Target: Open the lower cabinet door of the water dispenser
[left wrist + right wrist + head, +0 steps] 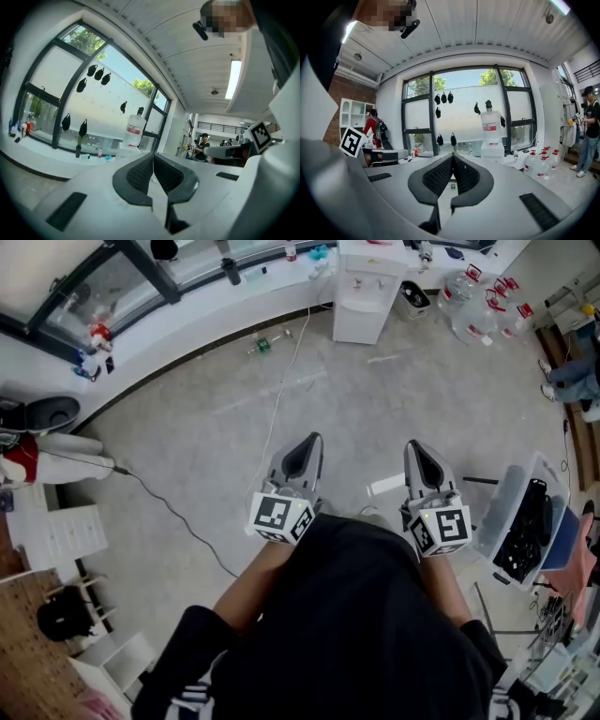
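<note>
The jaws of the left gripper (153,155) are pressed together with nothing between them, and so are those of the right gripper (452,156). Both grippers are side by side, near the person's body. The water dispenser (359,292) stands far ahead at the window wall, well apart from them, with water bottles (480,307) on the floor at its right.

The water dispenser (361,296) is white, the floor (187,427) grey; left gripper (312,440) and right gripper (415,446) carry black-and-white markers.
</note>
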`<state>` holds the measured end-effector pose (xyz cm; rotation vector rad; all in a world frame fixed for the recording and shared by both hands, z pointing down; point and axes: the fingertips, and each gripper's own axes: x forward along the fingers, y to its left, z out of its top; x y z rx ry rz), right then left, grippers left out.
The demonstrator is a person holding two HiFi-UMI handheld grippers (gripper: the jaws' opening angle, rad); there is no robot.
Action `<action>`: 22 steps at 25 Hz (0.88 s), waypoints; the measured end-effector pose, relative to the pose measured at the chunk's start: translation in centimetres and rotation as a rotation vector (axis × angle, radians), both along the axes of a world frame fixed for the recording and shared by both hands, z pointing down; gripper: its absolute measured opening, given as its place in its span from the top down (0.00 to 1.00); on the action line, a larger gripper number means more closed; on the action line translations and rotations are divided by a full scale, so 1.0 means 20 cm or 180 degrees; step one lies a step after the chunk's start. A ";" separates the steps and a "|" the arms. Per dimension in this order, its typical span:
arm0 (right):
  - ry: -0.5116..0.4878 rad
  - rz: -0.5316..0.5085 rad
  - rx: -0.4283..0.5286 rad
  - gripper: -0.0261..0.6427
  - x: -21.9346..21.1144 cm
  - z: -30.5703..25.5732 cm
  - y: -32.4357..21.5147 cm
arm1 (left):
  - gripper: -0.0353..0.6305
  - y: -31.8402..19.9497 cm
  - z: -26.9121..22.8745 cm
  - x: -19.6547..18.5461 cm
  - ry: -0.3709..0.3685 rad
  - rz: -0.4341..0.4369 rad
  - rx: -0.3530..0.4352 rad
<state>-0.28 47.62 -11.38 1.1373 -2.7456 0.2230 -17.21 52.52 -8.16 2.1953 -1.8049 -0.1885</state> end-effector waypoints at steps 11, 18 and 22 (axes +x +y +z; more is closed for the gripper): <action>0.0215 0.0119 -0.0031 0.96 -0.34 0.06 0.00 | 0.94 -0.01 0.00 -0.44 -0.0152 0.0087 0.0124; 0.0228 0.0112 0.0029 0.96 -0.44 0.02 -0.04 | 0.94 0.02 0.02 -0.55 -0.0049 -0.0012 0.0078; 0.0195 0.0091 -0.0017 0.85 -0.48 0.03 -0.05 | 0.73 0.04 0.02 -0.60 0.0009 -0.0106 0.0079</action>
